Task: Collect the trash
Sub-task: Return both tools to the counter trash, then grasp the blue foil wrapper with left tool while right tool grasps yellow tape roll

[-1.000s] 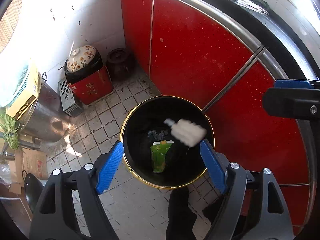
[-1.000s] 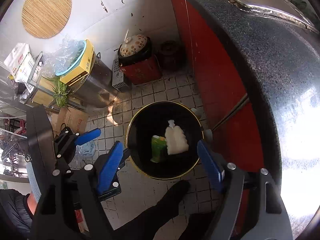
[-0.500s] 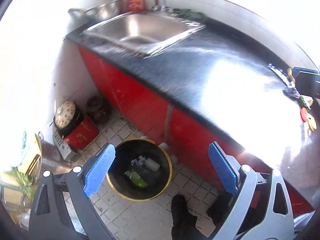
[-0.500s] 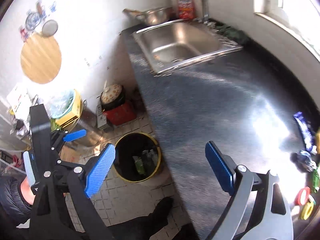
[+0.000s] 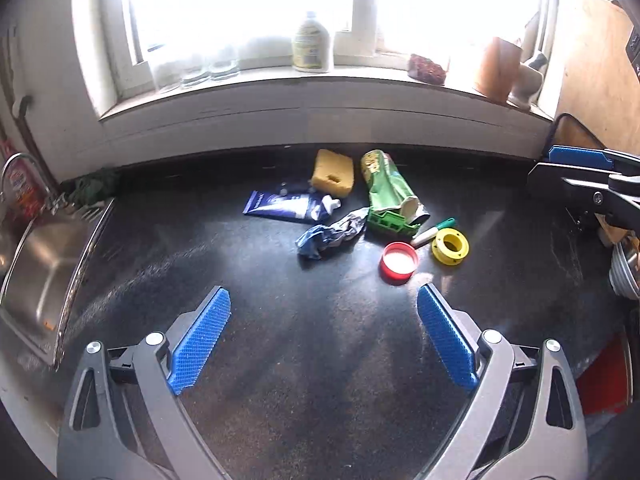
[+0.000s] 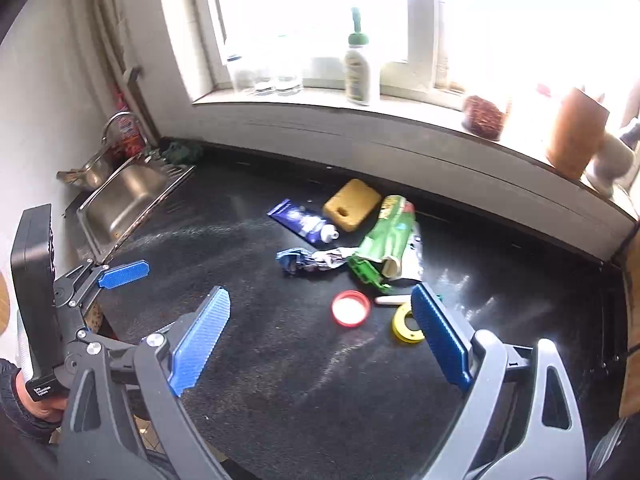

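Trash lies in a cluster on the black countertop [image 5: 320, 360]: a crumpled blue-silver wrapper [image 5: 332, 234] [image 6: 310, 260], a blue tube [image 5: 286, 206] [image 6: 302, 220], a green packet [image 5: 386, 186] [image 6: 390, 236], a red lid [image 5: 399, 262] [image 6: 351, 308] and a yellow tape ring [image 5: 450, 242] [image 6: 404, 324]. A yellow sponge [image 5: 332, 172] [image 6: 352, 204] sits behind them. My left gripper [image 5: 324, 296] hangs open and empty over the counter, short of the cluster. My right gripper [image 6: 320, 296] is also open and empty, with the lid and ring near its right finger.
A steel sink [image 5: 40, 256] [image 6: 128, 196] is set in the counter at the left. On the windowsill stand a bottle [image 5: 312, 46] [image 6: 360, 72], glasses and a brown cup [image 5: 498, 68]. A white-and-green marker [image 5: 434, 230] lies by the ring.
Both grippers have swung up from the black bin on the floor, where a white piece dropped in, to the countertop. Their jaws stand a little wider.
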`<state>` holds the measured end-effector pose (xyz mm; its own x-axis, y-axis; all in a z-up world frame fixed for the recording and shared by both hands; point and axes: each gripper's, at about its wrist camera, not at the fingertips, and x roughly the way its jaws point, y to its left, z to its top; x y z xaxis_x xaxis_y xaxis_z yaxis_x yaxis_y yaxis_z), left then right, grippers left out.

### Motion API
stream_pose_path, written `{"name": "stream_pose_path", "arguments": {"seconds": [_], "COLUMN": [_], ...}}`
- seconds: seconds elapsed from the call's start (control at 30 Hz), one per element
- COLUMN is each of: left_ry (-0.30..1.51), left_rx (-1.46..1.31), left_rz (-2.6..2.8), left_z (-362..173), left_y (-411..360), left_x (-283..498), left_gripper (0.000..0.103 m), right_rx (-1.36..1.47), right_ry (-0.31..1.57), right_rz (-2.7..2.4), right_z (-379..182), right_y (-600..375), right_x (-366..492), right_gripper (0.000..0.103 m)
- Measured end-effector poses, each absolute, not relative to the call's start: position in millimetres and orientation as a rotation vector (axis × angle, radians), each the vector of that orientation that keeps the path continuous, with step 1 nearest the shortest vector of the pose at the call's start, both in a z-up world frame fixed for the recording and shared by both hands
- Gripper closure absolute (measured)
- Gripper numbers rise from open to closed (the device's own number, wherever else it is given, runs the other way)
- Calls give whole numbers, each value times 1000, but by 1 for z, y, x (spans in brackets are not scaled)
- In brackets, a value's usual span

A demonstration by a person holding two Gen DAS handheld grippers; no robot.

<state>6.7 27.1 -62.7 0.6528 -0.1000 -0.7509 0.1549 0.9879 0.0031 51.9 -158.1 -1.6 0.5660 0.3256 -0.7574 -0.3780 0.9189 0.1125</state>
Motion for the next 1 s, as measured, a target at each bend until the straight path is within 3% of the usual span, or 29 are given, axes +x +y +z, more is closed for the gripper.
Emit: {"name": "stream_pose_path", "arguments": {"seconds": [0.5, 1.0], "left_ry": [881, 959], "left_rx": [224, 368], "left_rz": [-263, -306], "left_z": [-91, -203], "left_y": [-14, -1], "left_x": [50, 148], "left_gripper": [11, 11], "right_rx": [-15, -141], "right_ry": [927, 1106], "right_rz": [278, 334], "right_z": [-37, -177], "right_y": [-239, -224], "right_x": [64, 129], "right_gripper": [14, 14]}}
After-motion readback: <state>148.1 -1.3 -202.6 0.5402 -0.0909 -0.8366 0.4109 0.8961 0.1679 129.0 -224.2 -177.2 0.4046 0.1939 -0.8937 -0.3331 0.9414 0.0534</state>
